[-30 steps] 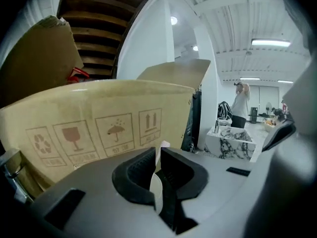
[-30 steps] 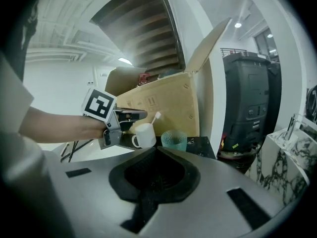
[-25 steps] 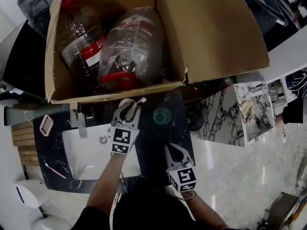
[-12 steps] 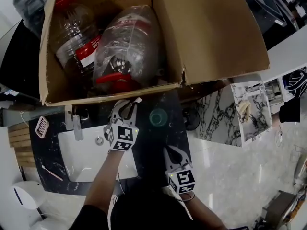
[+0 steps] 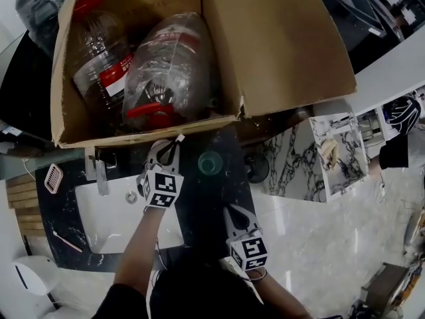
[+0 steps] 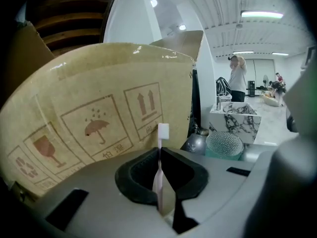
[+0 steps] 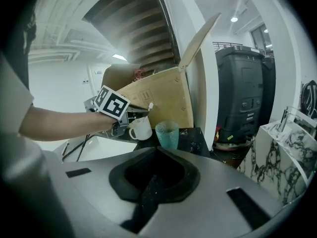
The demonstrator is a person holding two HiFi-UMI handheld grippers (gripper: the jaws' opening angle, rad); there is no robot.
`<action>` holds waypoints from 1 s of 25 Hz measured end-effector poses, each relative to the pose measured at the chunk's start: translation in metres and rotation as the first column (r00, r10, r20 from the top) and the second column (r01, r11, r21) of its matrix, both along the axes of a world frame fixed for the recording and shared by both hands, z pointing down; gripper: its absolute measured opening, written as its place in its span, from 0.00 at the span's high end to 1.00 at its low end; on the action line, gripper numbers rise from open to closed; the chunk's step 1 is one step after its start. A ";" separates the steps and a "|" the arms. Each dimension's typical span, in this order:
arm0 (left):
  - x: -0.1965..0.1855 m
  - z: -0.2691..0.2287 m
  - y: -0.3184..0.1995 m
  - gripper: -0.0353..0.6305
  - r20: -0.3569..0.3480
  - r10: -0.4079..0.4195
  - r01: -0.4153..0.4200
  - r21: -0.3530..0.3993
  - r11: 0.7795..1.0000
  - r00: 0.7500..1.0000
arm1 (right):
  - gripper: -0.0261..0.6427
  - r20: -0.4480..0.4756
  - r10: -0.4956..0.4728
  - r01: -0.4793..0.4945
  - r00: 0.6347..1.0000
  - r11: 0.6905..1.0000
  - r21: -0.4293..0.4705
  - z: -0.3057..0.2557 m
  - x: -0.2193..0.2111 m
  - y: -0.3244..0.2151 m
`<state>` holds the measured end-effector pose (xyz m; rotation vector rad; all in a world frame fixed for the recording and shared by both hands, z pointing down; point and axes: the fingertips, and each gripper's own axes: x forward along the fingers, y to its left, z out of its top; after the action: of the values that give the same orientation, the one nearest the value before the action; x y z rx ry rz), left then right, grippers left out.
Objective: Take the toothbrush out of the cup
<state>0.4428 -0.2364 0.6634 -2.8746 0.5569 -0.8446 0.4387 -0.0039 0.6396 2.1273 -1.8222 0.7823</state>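
My left gripper (image 5: 166, 150) is shut on a pale pink toothbrush (image 6: 158, 180), whose white head (image 5: 179, 138) sticks out past the jaw tips towards the cardboard box. In the right gripper view it hangs just above a white mug (image 7: 141, 128) on the dark counter. A green textured cup (image 5: 210, 163) stands just to the right of that mug. My right gripper (image 5: 232, 211) is nearer to me, over the black counter, shut with nothing between its jaws.
A big open cardboard box (image 5: 279, 52) with two large plastic water bottles (image 5: 159, 65) stands right behind the cups. To the left lie a white sink (image 5: 119, 211) with its tap (image 5: 99, 175), and another toothbrush (image 5: 66, 241). A marbled cabinet (image 5: 332, 155) is at the right.
The left gripper has rolled a little with the toothbrush still clamped in it. The head view has drifted, so everything sits slightly further left. The right gripper has kept still.
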 end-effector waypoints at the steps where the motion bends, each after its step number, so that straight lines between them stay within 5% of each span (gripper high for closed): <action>1: -0.001 -0.003 0.000 0.88 -0.002 -0.006 0.006 0.008 1.000 1.000 | 0.94 0.001 0.005 -0.005 1.000 1.000 0.006 -0.003 0.001 0.002; 10: -0.026 -0.084 0.017 0.88 -0.205 -0.052 0.064 0.048 0.997 0.977 | 0.94 0.053 0.078 -0.084 0.995 0.990 0.117 -0.047 0.008 0.017; 16: -0.065 -0.149 0.066 0.89 -0.290 -0.060 0.088 0.085 0.993 0.955 | 0.94 0.003 0.054 -0.054 0.999 0.978 0.200 -0.092 -0.016 0.042; 25: -0.157 -0.212 0.144 0.89 -0.437 -0.136 0.163 0.024 0.986 0.889 | 0.94 0.013 0.030 -0.032 0.999 0.958 0.285 -0.113 -0.074 0.105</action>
<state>0.2854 -0.0924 0.4513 -2.9973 0.8375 -0.1790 0.3645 0.1013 0.5263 2.3328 -2.0164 0.5631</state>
